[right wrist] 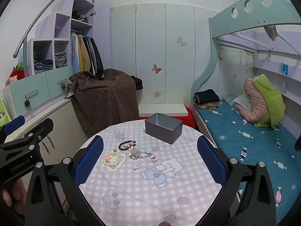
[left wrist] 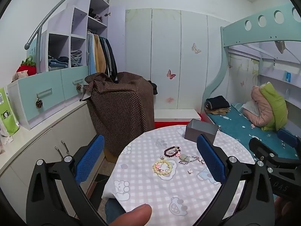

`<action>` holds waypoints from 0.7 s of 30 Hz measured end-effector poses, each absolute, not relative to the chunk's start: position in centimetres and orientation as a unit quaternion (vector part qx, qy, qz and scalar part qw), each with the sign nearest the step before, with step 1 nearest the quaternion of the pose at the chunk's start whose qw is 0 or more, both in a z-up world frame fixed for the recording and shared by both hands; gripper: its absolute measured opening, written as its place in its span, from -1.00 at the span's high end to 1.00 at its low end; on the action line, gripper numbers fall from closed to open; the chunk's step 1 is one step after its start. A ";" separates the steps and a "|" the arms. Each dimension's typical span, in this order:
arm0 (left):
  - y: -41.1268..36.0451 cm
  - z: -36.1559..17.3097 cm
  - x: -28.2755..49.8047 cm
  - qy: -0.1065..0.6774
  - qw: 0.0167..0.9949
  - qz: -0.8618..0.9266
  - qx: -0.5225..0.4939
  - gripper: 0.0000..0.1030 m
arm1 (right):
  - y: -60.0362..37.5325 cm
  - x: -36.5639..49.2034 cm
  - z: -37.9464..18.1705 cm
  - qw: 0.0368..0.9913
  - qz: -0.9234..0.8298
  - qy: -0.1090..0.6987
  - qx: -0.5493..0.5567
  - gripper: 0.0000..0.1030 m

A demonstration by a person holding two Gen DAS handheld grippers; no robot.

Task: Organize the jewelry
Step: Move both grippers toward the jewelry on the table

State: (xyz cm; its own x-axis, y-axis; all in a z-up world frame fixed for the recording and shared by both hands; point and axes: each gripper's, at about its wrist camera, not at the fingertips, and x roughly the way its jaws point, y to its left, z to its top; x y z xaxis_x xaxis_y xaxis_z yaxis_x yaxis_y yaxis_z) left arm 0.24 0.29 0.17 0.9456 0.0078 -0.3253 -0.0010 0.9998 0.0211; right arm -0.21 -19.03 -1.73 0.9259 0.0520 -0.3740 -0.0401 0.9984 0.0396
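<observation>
Jewelry lies on a round table with a checked cloth (left wrist: 150, 184) (right wrist: 150, 188): a yellow bead bracelet (left wrist: 163, 167) (right wrist: 111, 159), a dark red bead bracelet (left wrist: 171, 151) (right wrist: 127, 145), a silver chain with a pale stone (left wrist: 188, 159) (right wrist: 141, 154) and a small pink charm (left wrist: 190, 171) (right wrist: 135, 167). An open grey box (left wrist: 201, 133) (right wrist: 163, 130) stands at the table's far side. My left gripper (left wrist: 150, 160) is open and empty, above the near left of the table. My right gripper (right wrist: 150, 158) is open and empty, above the table's near edge.
A counter with cabinets (left wrist: 37, 150) runs along the left. A brown dotted cloth covers something (left wrist: 120, 109) behind the table. A bunk bed with a blue mattress (right wrist: 244, 143) stands on the right. White wardrobes (right wrist: 150, 56) line the back wall.
</observation>
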 end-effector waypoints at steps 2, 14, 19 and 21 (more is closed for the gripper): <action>0.3 0.2 0.3 0.164 0.986 0.002 0.011 -0.90 | -19.3 -0.2 -1.8 0.982 0.026 0.189 0.015 -0.86; 0.3 -1.2 1.6 0.184 0.983 -0.007 0.011 -0.90 | -19.0 0.7 -3.8 0.979 0.031 0.200 0.016 -0.86; 0.7 -4.4 4.6 0.226 0.974 0.000 0.013 -0.90 | -19.1 2.1 -4.6 0.974 0.032 0.223 0.006 -0.86; 0.9 -6.1 6.0 0.247 0.969 0.000 0.013 -0.90 | -19.3 3.3 -5.6 0.970 0.031 0.241 -0.002 -0.86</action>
